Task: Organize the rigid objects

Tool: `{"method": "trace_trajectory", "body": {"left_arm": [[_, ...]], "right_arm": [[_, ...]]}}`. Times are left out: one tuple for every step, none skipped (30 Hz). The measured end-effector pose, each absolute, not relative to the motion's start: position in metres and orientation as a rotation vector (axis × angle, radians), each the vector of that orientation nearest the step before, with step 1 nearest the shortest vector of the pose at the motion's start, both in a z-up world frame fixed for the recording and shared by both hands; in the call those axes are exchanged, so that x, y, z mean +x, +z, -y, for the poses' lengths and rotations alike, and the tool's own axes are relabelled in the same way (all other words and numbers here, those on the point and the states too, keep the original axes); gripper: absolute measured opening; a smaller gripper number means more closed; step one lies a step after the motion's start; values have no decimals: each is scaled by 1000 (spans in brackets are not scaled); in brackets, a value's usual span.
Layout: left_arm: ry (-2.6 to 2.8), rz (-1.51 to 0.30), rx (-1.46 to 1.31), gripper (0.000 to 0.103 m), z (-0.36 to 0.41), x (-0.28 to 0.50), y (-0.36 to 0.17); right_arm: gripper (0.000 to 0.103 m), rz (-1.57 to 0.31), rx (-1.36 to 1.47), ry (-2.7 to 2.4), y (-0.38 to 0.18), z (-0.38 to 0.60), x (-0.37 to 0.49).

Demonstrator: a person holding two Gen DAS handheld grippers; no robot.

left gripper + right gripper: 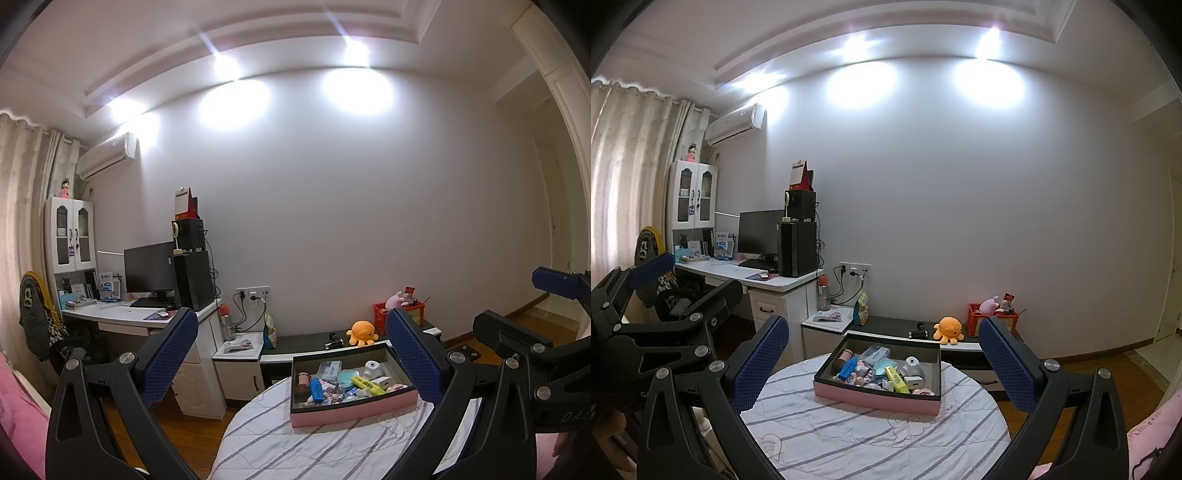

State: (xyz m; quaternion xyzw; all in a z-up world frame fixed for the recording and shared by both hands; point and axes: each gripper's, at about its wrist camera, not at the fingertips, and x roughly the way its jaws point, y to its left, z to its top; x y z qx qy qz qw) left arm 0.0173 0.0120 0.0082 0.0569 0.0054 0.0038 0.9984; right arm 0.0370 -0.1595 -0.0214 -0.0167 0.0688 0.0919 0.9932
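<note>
1. Rigid objects, among them a yellow highlighter point(897, 379), a blue tube point(848, 367) and a white charger point(915, 382), lie jumbled inside the pink box point(875, 400) on the round table point(871, 443).
2. Left gripper point(291, 360) and right gripper point(882, 363) both hang spread wide and hold nothing, well short of the box.
3. Everything sits in the box with nothing loose on the cloth: gathered already, or awaiting sorting out.

Round striped-cloth table point(849, 443) bearing one pink box point(875, 400) of oddments.
</note>
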Motion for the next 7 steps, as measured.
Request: {"method": "trace_trajectory", "body": {"left_arm": [[7,-11,114,103,-12,17,8],[8,-11,115,103,-12,17,8],[9,-12,115,103,-13,17,8],[9,-11,115,103,-12,17,8],[8,-11,116,103,-12,17,9],[9,-12,117,103,-13,17,8],[10,-12,116,103,-12,17,9]], "right_arm": [[103,-138,-33,185,-22,159,37],[103,-137,-33,185,-22,159,37],[103,-138,-34,184,-22,159,36],[103,-138,-33,184,-22,159,37],[103,-138,-33,183,-22,159,37],[103,-139,-34,184,-23,160,36],[103,-139,-34,184,-23,160,36]]}}
